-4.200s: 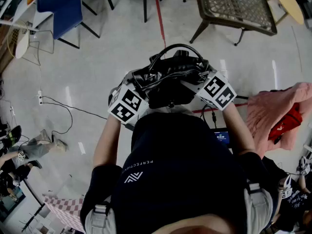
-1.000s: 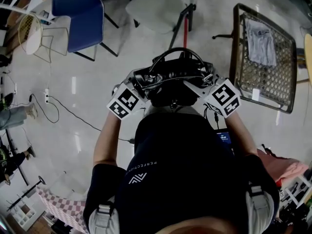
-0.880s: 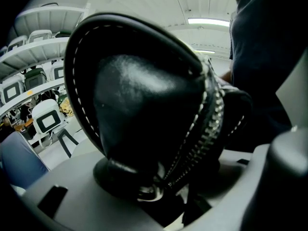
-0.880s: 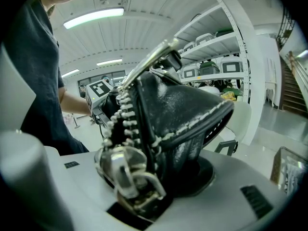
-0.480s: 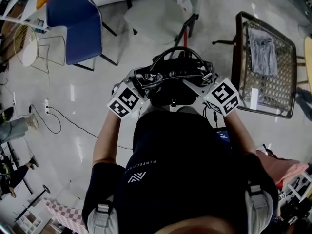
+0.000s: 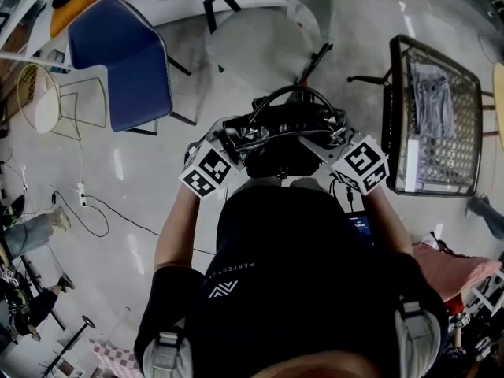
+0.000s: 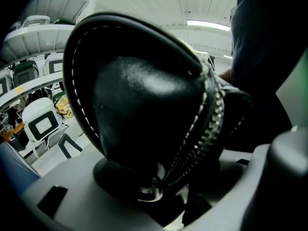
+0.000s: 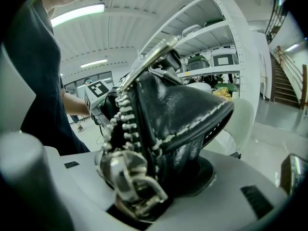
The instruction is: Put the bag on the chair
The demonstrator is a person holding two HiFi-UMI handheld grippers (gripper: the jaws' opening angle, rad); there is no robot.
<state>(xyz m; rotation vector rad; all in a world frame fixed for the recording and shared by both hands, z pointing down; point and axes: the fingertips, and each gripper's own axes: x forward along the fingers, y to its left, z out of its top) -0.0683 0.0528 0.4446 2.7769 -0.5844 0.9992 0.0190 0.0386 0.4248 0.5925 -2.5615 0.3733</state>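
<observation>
Bag: black, glossy leather, white stitching along the seams, metal zip, looped handle arching over the top. You hold it off the floor in front of your chest, one end in each gripper, and it is not on any chair.

Left gripper: you have its jaws clamped on the bag's left end, where the stitched flap and the zip teeth run down between them.

Right gripper: jaws clamped on the bag's right end, the metal zip pull and ring hardware sitting at the pinch.

White chair: pale seat, directly ahead of the bag, just beyond it.

Blue chair: dark legs, to your front left, beside the white one.

Wire-mesh seat: dark frame, to your front right, with a grey cloth lying on the mesh.

Pink cloth: at your lower right.

Cable: trailing over the shiny floor to your left.
</observation>
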